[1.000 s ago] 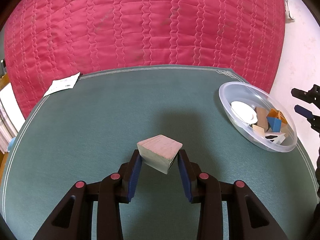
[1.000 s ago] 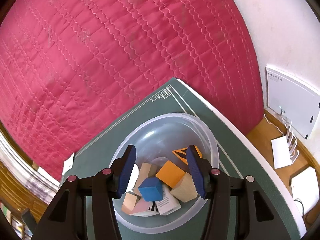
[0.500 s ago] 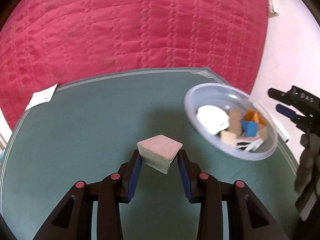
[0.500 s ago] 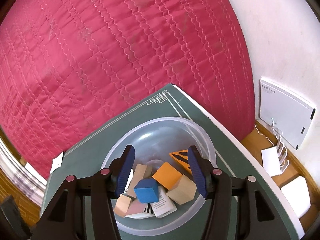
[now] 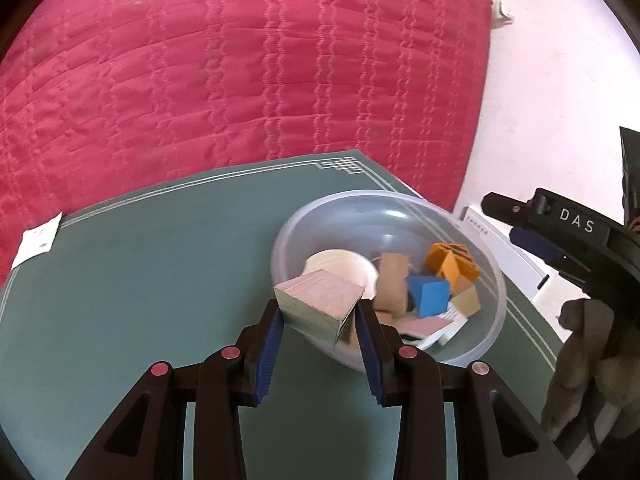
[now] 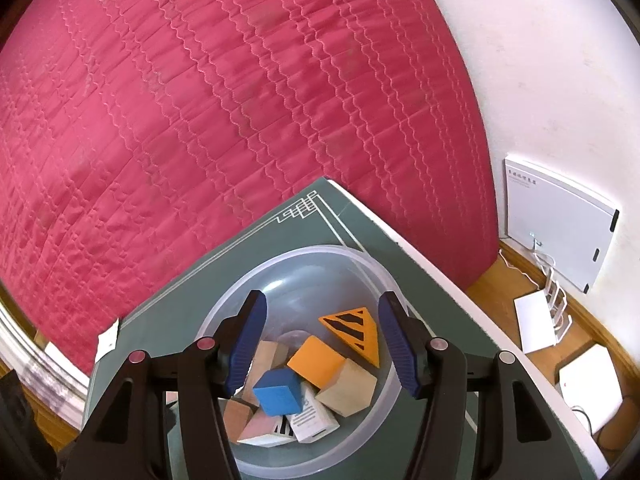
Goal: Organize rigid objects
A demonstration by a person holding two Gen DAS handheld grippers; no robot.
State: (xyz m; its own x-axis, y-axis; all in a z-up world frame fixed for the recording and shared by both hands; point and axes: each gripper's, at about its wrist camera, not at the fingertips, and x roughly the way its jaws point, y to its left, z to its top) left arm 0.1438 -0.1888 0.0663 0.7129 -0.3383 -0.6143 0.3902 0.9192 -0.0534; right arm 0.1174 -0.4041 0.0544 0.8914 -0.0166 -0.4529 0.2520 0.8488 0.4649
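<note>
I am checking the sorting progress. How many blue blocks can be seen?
1. The blue block lies in the clear bowl, in the pile beside the orange block. Others may be hidden under the pile.

Wooden block [image 5: 320, 300] between the left gripper [image 5: 318, 344] pads: bare pale wood, matt, grain visible. Pads: blue ribbed rubber-like facing; gripper body black matt plastic. Bowl [image 5: 486, 264] ahead of it: translucent plastic, glossy highlight. Tabletop [image 5: 140, 280] beneath: green matt cover. Backdrop [image 6: 240, 100] beyond the bowl: red quilted cloth, slight sheen.
</note>
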